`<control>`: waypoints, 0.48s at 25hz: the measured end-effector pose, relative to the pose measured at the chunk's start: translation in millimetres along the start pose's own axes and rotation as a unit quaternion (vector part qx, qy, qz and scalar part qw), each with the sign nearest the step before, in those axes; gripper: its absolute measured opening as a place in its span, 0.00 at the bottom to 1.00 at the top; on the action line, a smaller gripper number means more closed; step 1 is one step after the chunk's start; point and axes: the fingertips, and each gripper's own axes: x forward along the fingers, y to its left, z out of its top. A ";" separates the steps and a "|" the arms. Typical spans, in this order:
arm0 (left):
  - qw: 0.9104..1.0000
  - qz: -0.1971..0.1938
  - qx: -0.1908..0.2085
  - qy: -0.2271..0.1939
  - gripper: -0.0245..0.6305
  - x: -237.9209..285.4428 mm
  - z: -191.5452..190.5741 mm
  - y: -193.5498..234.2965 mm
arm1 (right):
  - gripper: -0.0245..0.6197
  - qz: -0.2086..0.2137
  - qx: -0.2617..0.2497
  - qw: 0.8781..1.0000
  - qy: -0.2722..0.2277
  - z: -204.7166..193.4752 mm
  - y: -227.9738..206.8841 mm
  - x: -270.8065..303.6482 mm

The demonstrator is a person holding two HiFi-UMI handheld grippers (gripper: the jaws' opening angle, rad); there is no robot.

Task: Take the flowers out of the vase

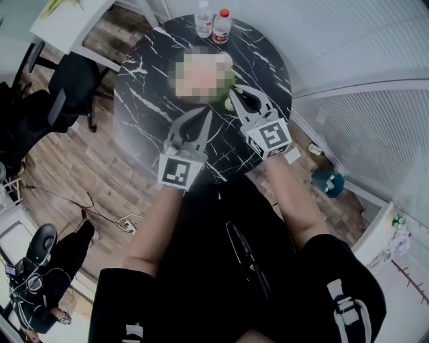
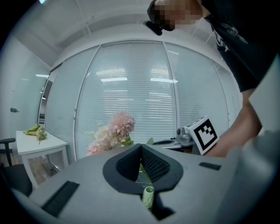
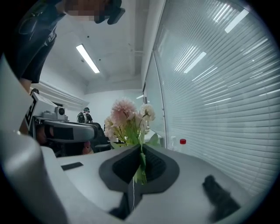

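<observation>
Writing: the marker cube (image 1: 179, 172) on the left tongs (image 1: 205, 115) and the marker cube (image 1: 270, 137) on the right tongs (image 1: 238, 99) carry black-and-white square patterns, with no words.
Bottle labels: two bottles stand touching at the far edge of the desk (image 1: 147, 87), a clear bottle (image 1: 204, 19) and a red-capped bottle (image 1: 222, 25). Their labels are too small to read.
Flowers: a pale pink and cream bunch (image 2: 116, 129) with green leaves, over the middle of the black, white-veined round desk. In the head view a mosaic patch hides most of it. In both gripper views the blooms stand upright above the jaws.
Left tongs: jaws together, clamped on a green stem of the flowers. The pale cut stem end (image 2: 148, 197) sticks out on the camera side of the jaws.
Right tongs: jaws together, clamped on green stems and leaves of the flowers, which run down between the pads.
Pose: both tongs point away from the person and close to level, side by side. Their tips lean towards each other at the bunch, and the right tongs reach slightly farther over the desk.
Arms: the left forearm (image 1: 157, 221) and the right forearm (image 1: 295, 201) run back from the cubes to the seated person's dark clothing.
Cross view: the left gripper view shows the right tongs' cube just to the right of the blooms.
</observation>
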 end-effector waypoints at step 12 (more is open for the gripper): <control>1.000 0.019 0.008 -0.014 0.06 -19.1 18.6 14.4 | 0.07 0.020 -0.021 1.000 -0.008 26.1 22.1 11.5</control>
